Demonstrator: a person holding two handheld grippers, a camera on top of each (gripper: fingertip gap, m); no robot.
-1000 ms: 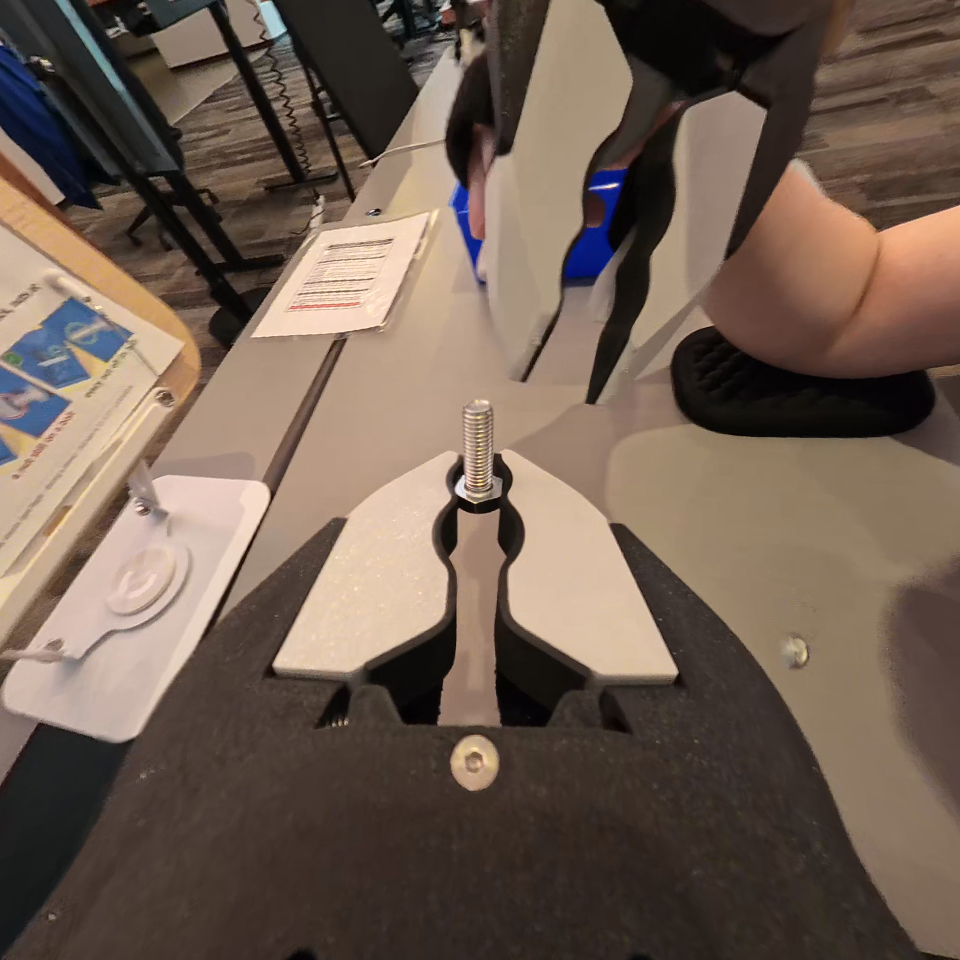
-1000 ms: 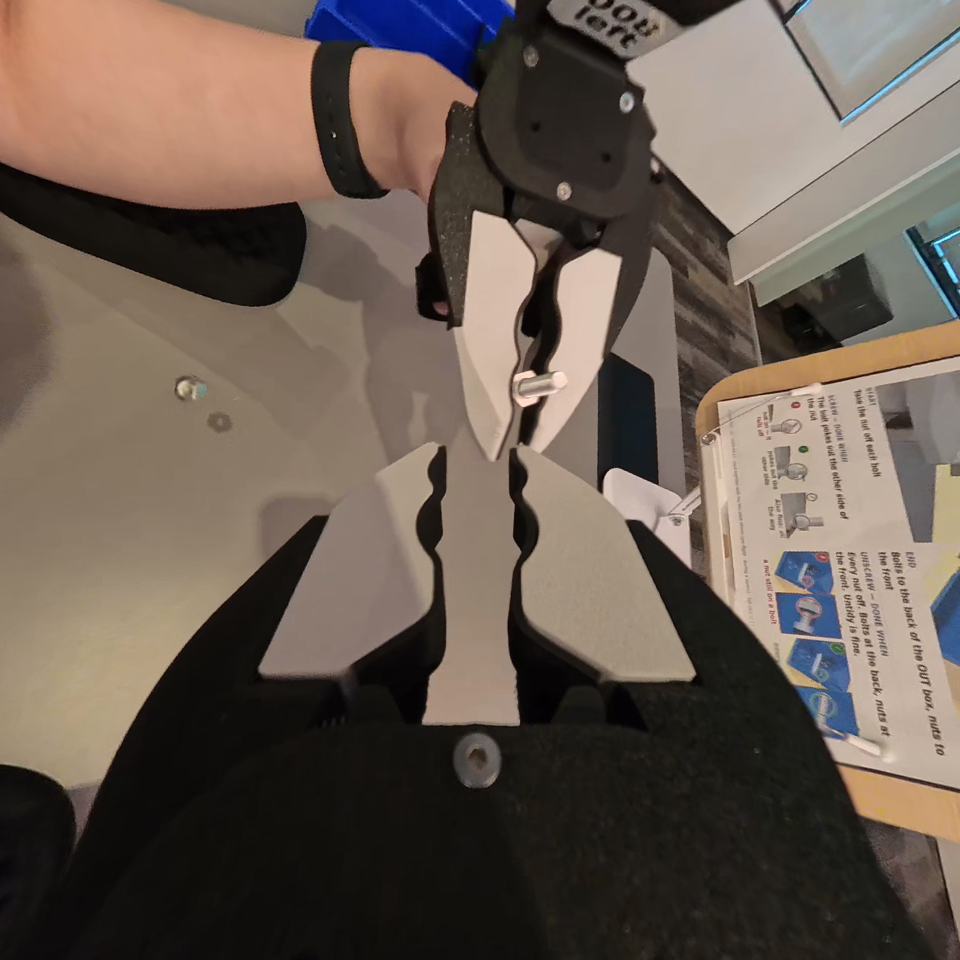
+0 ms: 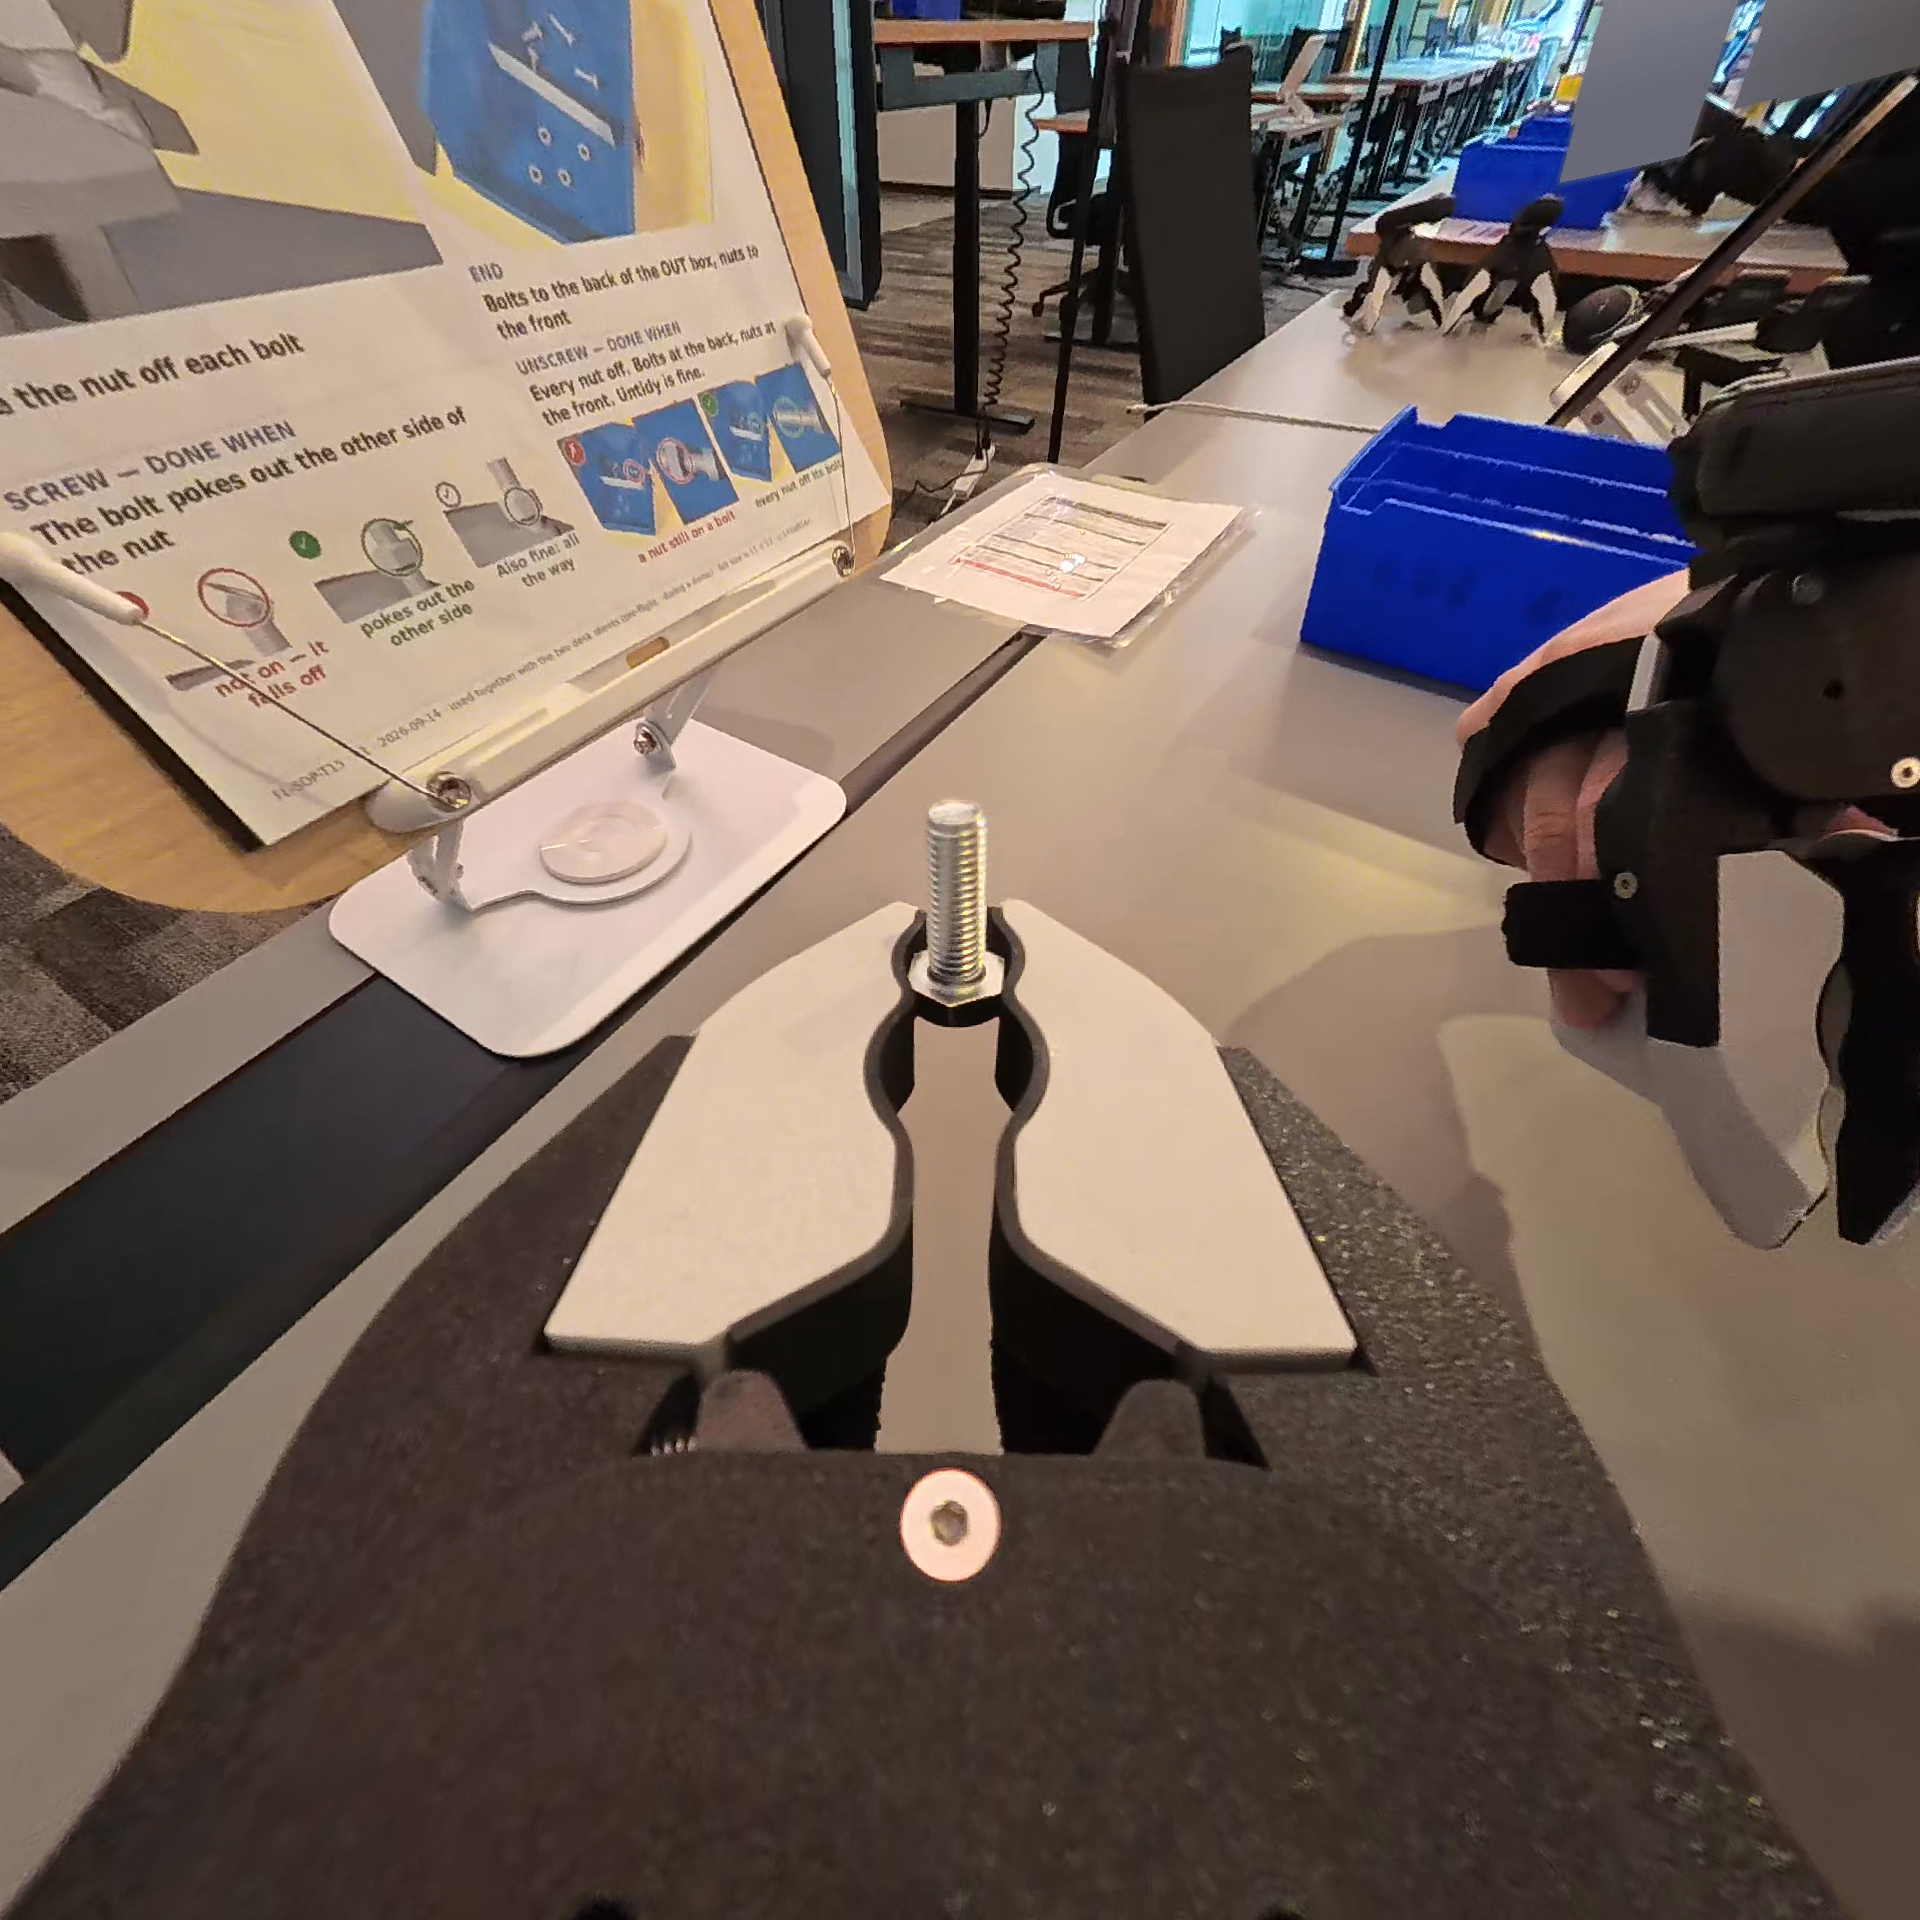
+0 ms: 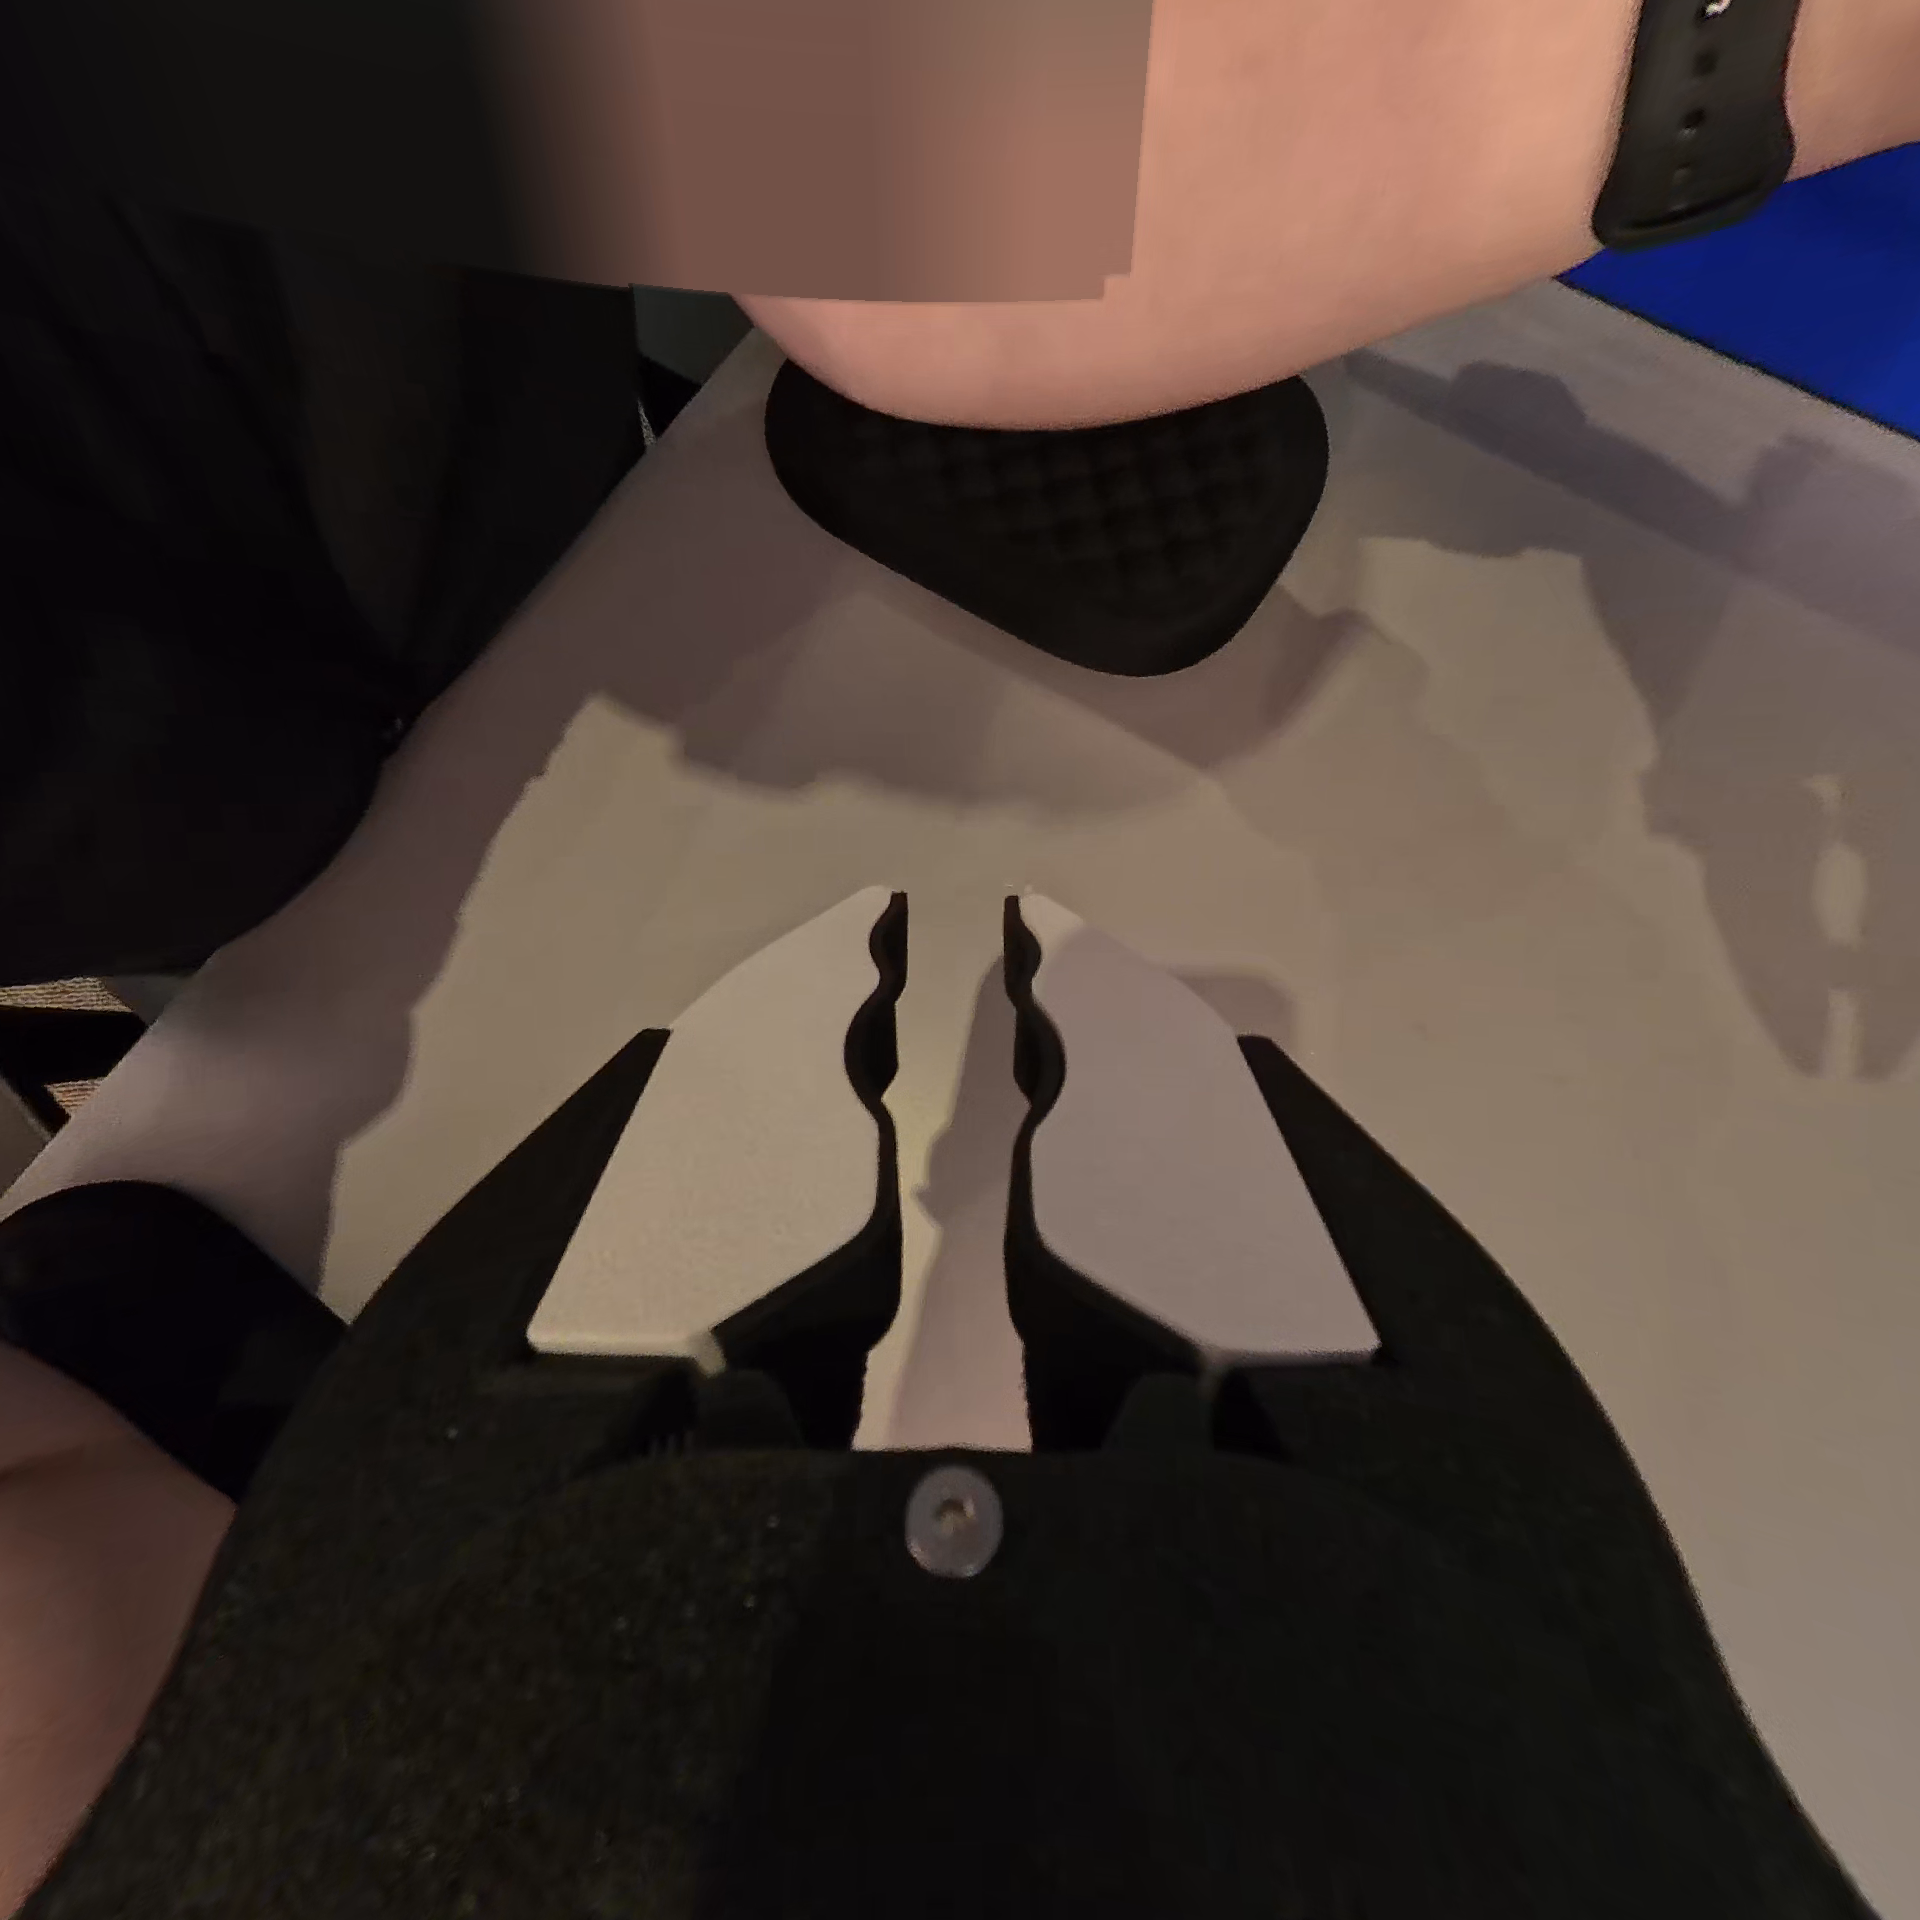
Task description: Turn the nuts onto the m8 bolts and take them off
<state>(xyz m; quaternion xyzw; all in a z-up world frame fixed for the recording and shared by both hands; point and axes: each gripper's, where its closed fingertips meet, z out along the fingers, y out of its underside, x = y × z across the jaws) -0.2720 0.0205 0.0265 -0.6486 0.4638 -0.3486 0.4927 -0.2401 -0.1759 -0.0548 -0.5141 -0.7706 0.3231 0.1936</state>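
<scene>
Bolt (image 3: 956,894), threaded shank upright, sits at 12 o'clock of the left gripper (image 3: 956,961), whose fingertips clamp the nut (image 3: 956,982) threaded at the shank's base. Instruction board (image 3: 416,343) stands at 10 o'clock, blue bin (image 3: 1475,561) at 2 o'clock, right gripper (image 3: 1756,1164) at 3 o'clock above the grey table (image 3: 1195,790).

Right wrist view: right gripper (image 4: 956,914) holds nothing, fingers narrowly parted over the table (image 4: 1455,935). Black pad (image 4: 1049,540) at 12 o'clock supports a forearm (image 4: 1299,229).
</scene>
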